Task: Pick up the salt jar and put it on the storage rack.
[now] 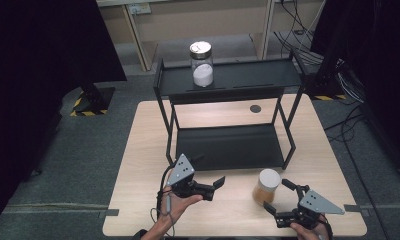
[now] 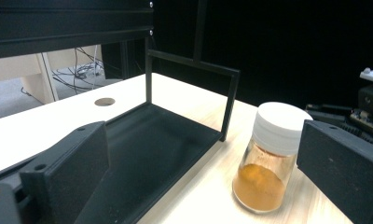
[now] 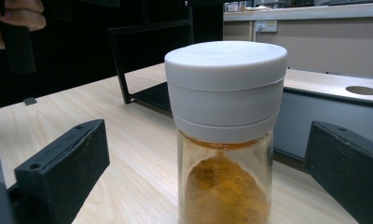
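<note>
At the near edge of the wooden table (image 1: 138, 165), the right gripper (image 1: 280, 196) sits low by the person's right hand (image 1: 308, 232), its jaws spread wide with nothing between them. Just ahead of its open jaws stands the spice jar (image 1: 266, 186), upright on the table, glass-bodied with a white screw lid and orange-brown powder heaped in the bottom. In the right gripper view the jar (image 3: 225, 135) rises between the two black jaws, which stand clear of it on either side.

To the left, the left gripper (image 1: 219, 182) is held in the person's left hand (image 1: 180, 204), pointing across toward the jar, jaws also wide and empty. In the left gripper view the jar (image 2: 268, 156) stands near the right-hand jaw, apart from it.

Beyond both grippers stands a black two-tier rack (image 1: 228, 145), its lower shelf bare. On the upper shelf (image 1: 258, 75), left of middle, stands a second glass jar (image 1: 201, 64) holding white powder. A round hole (image 1: 255, 108) shows in the tabletop behind the rack.
</note>
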A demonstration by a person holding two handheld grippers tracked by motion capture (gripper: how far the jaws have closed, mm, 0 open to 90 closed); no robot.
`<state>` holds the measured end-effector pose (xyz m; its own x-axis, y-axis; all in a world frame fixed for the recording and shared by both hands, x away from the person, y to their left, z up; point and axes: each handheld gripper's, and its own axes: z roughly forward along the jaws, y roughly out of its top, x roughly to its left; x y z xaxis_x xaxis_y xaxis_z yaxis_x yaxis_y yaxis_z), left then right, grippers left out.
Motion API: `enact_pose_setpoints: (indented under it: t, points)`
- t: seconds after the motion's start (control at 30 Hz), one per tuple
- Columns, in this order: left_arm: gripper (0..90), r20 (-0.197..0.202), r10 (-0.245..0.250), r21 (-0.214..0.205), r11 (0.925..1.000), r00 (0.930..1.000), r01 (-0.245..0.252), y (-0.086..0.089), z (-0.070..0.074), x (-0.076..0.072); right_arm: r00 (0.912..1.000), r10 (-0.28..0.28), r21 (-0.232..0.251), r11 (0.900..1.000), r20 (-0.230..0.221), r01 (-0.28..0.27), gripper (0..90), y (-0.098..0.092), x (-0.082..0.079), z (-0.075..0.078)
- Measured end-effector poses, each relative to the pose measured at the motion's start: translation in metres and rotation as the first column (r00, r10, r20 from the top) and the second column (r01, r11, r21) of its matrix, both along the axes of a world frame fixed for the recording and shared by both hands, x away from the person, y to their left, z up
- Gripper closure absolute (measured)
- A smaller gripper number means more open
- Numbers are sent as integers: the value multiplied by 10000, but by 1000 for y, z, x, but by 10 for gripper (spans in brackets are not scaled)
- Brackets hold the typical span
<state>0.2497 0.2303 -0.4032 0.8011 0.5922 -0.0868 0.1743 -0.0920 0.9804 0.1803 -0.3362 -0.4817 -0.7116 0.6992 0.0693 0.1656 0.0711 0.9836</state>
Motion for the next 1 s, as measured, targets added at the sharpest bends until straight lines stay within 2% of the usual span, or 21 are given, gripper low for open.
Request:
enact_pose_setpoints:
  t: [0.37,0.57,0.67,0.8,1.0]
  points:
    - [18,235,100,125,9999,9997,-103,2,-25,-14,10000,-9,15,10000,-18,9,3,0,0,0]
    - [19,0,96,125,9999,10000,-96,3,-36,-16,10000,-26,6,10000,-25,26,3,1,0,0]
    - [19,-123,-36,315,9995,9999,40,3,-39,-15,10000,-25,5,10000,-11,25,3,0,0,0]
    - [19,-160,-92,299,9995,9998,96,2,-43,-17,10000,-19,5,10000,1,19,3,0,0,0]
    - [18,-13,-73,353,9994,10000,74,2,-49,-23,10000,-37,18,10000,68,37,3,-1,-2,0]
